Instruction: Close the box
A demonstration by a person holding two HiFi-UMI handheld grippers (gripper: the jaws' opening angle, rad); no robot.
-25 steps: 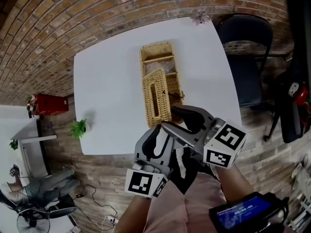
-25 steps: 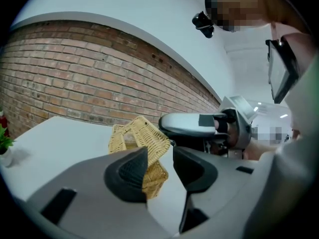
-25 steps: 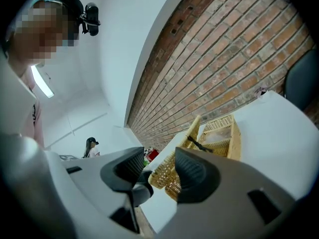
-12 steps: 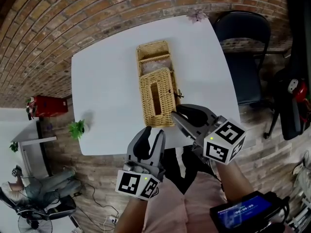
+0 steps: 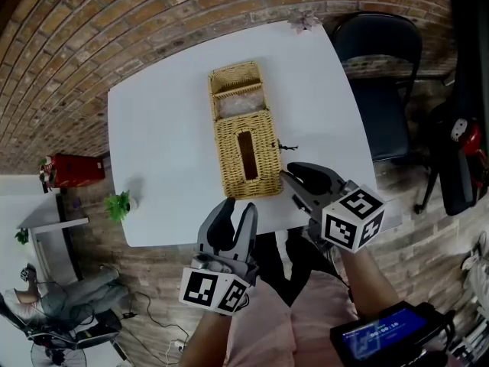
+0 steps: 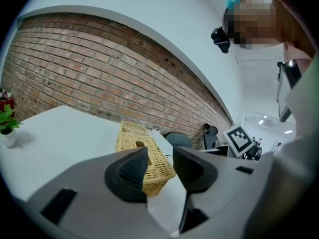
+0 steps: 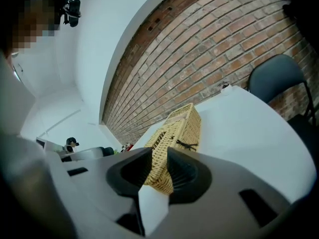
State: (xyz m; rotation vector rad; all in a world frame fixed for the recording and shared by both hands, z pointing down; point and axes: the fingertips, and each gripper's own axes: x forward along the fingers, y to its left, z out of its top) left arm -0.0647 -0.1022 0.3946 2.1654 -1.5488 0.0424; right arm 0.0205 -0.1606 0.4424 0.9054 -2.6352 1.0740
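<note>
Left gripper [image 5: 234,214]: jaws spread and empty, over the near edge of the white square table [image 5: 160,128].
Woven straw rectangular box [image 5: 243,155]: mid-table, slotted lid flat on its near part, far compartment uncovered.
Right gripper [image 5: 295,176]: just beside the box's near right corner; jaws have just been closing to a narrow gap, pinching nothing.

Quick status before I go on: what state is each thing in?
Wicker box: slotted lid lying flat, far section uncovered.
Left gripper: open, empty, short of the box.
Right gripper: jaws just been closing, narrow gap, nothing gripped.
Potted plant: upright on the table.
</note>
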